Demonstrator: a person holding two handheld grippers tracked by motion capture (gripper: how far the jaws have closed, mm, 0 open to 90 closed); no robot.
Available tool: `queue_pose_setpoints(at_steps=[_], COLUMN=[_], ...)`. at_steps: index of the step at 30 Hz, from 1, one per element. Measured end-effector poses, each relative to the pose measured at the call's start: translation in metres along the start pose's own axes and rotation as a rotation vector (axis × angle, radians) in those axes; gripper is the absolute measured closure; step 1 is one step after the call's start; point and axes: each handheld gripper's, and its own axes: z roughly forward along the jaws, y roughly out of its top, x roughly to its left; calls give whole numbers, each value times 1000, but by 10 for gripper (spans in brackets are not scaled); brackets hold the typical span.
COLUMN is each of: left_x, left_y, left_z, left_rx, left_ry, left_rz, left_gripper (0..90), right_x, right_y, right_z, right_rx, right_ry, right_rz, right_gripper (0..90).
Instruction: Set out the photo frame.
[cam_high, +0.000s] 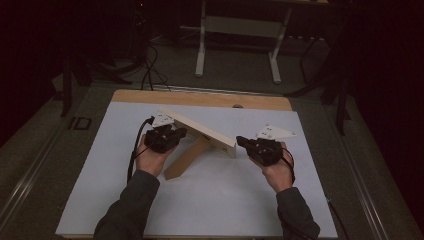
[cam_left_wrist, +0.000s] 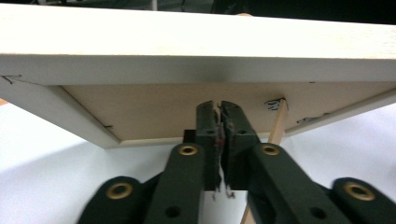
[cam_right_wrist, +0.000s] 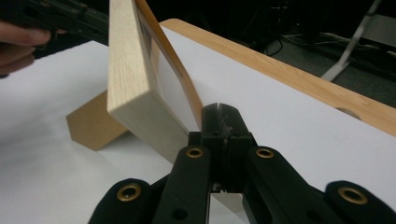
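Note:
A pale wooden picture frame (cam_high: 200, 131) stands tilted on the white table sheet, propped by its brown stand leg (cam_high: 186, 159). My left gripper (cam_high: 181, 133) is behind the frame's left part. In the left gripper view its jaws (cam_left_wrist: 220, 106) are shut, tips against the brown backing board (cam_left_wrist: 154, 107), with nothing clearly between them; the stand leg (cam_left_wrist: 279, 123) rises just to their right. My right gripper (cam_high: 241, 141) sits at the frame's right end. Its jaws (cam_right_wrist: 220, 111) are shut beside the frame's lower corner (cam_right_wrist: 140, 107), holding nothing.
The white sheet (cam_high: 210, 200) covers a wooden table whose bare edge (cam_high: 200, 99) runs along the far side. Beyond it, on the dark floor, stand white desk legs (cam_high: 201, 45) and cables. The other hand (cam_right_wrist: 18, 39) shows at the right gripper view's top left.

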Motion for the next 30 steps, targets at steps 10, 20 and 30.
queue_pose_setpoints(at_steps=[10, 20, 30], left_x=[-3, -17, -29], left_y=[3, 6, 7], left_z=[2, 9, 16], left_rx=[4, 11, 26], left_ry=[4, -10, -16], left_rz=[12, 43, 74], left_gripper=[900, 900, 900], right_x=[2, 2, 3], right_y=[5, 8, 10], right_z=[1, 1, -1], right_rx=[-22, -25, -25], right_ry=[30, 39, 45], right_rz=[20, 14, 8], right_gripper=[899, 899, 899])
